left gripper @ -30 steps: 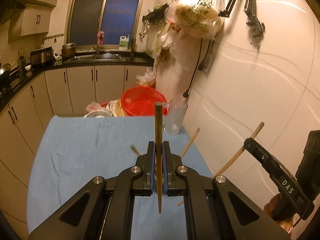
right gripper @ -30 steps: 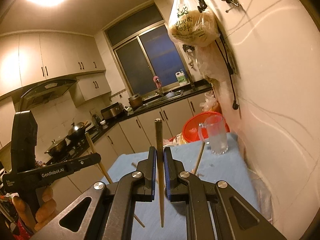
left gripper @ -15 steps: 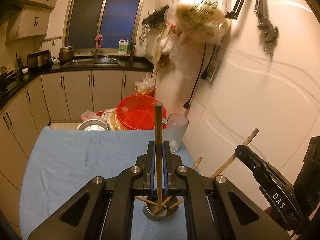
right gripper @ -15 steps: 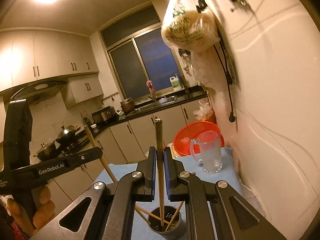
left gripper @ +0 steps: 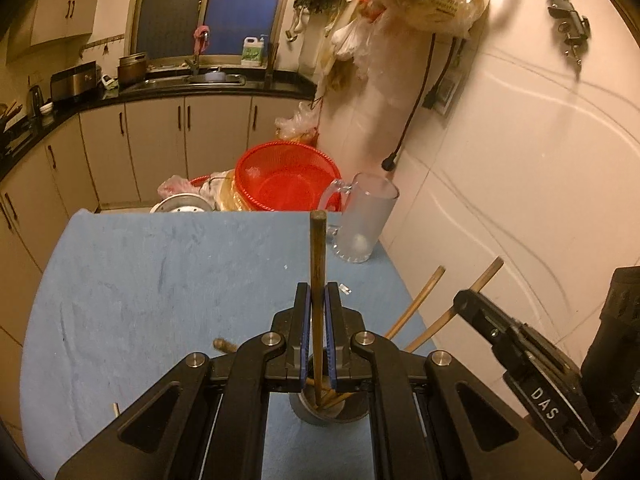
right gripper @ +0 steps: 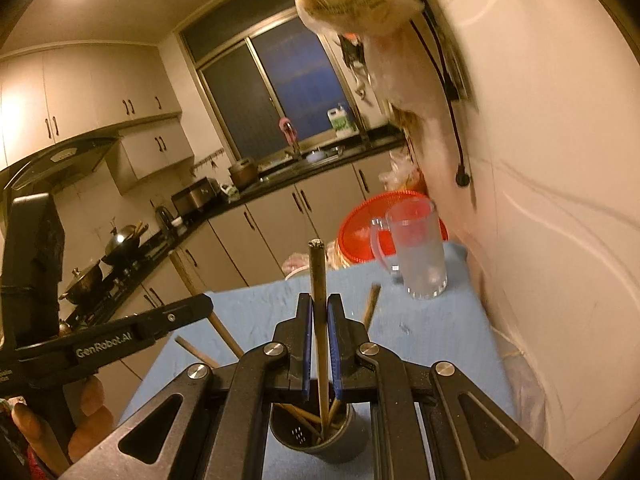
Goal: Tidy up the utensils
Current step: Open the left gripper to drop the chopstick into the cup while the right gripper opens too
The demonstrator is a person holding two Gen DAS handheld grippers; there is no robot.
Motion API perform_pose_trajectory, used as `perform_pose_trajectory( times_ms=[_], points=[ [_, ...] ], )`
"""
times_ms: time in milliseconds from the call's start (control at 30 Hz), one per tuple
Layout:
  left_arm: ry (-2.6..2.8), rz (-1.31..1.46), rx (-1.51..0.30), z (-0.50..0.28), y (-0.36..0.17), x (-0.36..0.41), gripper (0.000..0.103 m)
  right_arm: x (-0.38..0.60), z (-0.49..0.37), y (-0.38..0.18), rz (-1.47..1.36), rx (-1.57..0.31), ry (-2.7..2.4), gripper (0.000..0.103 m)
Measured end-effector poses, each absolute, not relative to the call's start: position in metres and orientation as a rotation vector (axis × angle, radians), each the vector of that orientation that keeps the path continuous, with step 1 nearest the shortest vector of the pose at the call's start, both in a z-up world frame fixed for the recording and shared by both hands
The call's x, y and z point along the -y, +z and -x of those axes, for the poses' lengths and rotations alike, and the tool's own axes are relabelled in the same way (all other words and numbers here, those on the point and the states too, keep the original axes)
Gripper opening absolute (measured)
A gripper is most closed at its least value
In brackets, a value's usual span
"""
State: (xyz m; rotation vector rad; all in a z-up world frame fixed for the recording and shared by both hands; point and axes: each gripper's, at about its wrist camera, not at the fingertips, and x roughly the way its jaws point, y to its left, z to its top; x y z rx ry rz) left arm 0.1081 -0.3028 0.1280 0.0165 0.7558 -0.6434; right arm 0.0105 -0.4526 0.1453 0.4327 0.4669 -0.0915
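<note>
left gripper (left gripper: 316,330) pinching chopstick (left gripper: 317,264), lower centre, tip in metal cup (left gripper: 328,414) | right gripper (right gripper: 319,334) pinching chopstick (right gripper: 318,280), over same cup (right gripper: 320,440) | cup bottom centre on blue cloth (left gripper: 160,280)

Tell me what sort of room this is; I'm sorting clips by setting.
A home kitchen, most likely: a sink under the window, a wok on the stove, and cupboards along the counter.

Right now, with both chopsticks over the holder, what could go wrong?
1. The holder already has chopsticks leaning across it; either held chopstick could snag on them.
2. The right gripper and left gripper are close together and could collide.
3. A push could tip the holder on the cloth.
</note>
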Motion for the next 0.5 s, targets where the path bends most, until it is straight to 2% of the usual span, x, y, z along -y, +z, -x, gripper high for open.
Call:
perform_pose_trajectory(
  times_ms=[133,167,267,333,500],
  points=[
    [-0.637,-0.015,-0.792,-0.108,0.119,0.297,0.007,0.454,-0.011,0.13,-0.471,-0.513,-0.088,0.012],
    [-0.634,-0.013,-0.797,-0.107,0.118,0.296,0.011,0.454,-0.01,0.129,-0.475,-0.519,-0.091,0.012],
    [-0.617,-0.005,-0.79,-0.103,0.119,0.29,0.03,0.452,-0.005,0.133,-0.478,-0.506,-0.094,0.026],
    [-0.613,-0.002,-0.773,-0.098,0.123,0.286,0.031,0.45,0.002,0.139,-0.471,-0.484,-0.101,0.031],
    [-0.619,0.004,-0.749,-0.081,0.133,0.274,0.032,0.444,0.02,0.152,-0.484,-0.447,-0.101,0.032]
  ],
)
